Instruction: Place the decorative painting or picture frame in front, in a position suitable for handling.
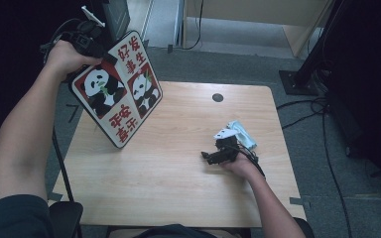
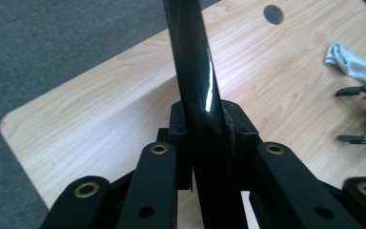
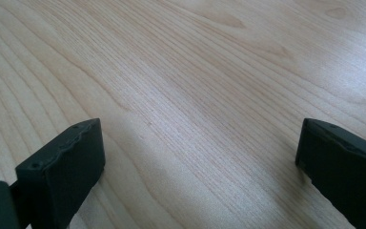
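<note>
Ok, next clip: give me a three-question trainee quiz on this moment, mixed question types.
1. True or false: the left gripper is shut on the panda board.
2. How does the panda board sit relative to the table?
A. flat on the middle of it
B. tilted, raised by its top edge over the table's left end
C. on the floor beside it
3. What lies just beyond the right gripper, and how do that gripper's jaws stand?

Key
1. True: in the left gripper view the pads clamp the board's dark edge.
2. B.
3. A crumpled pale blue cloth; the jaws stand wide apart over bare wood, holding nothing.
</note>
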The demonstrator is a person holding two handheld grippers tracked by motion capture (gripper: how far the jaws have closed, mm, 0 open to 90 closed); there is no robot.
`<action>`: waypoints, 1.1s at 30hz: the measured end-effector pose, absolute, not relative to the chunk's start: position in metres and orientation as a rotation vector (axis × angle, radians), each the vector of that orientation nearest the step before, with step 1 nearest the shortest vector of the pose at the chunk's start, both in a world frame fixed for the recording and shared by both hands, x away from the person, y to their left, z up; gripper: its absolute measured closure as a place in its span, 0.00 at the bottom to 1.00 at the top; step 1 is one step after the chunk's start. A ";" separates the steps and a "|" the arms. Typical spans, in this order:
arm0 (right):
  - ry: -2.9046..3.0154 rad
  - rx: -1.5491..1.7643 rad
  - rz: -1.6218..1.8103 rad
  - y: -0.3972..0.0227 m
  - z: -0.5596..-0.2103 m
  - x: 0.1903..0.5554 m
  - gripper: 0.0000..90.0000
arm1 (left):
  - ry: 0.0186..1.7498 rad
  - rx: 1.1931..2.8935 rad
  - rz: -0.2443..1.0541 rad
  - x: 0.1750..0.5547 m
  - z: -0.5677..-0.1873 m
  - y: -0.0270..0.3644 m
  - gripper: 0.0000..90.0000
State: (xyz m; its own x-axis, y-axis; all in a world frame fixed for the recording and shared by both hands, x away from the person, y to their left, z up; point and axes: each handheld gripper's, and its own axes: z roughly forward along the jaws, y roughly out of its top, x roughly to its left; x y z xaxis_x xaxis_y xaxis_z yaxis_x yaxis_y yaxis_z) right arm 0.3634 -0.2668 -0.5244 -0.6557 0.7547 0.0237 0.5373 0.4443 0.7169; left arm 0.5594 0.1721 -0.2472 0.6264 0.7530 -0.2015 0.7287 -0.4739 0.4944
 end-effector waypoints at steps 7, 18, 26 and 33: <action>2.400 1.109 1.029 -0.267 -0.524 0.363 0.03 | 1.106 2.344 0.070 0.556 -0.241 0.158 0.87; 2.401 1.110 1.028 -0.267 -0.524 0.363 0.03 | 1.019 2.388 0.071 0.539 -0.227 0.139 0.89; 2.401 1.109 1.028 -0.267 -0.524 0.363 0.03 | 0.951 2.389 0.097 0.519 -0.206 0.131 0.89; 2.402 1.108 1.027 -0.267 -0.524 0.363 0.03 | 0.882 2.424 0.092 0.496 -0.194 0.113 0.89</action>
State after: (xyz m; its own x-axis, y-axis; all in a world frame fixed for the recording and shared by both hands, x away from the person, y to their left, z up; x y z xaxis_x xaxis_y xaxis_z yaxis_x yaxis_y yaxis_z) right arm 0.3635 -0.2669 -0.5243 -0.6562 0.7542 0.0227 0.5373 0.4460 0.7158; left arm 0.4962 0.1132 -0.1938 0.7819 0.6119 -0.1197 0.5739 -0.6313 0.5216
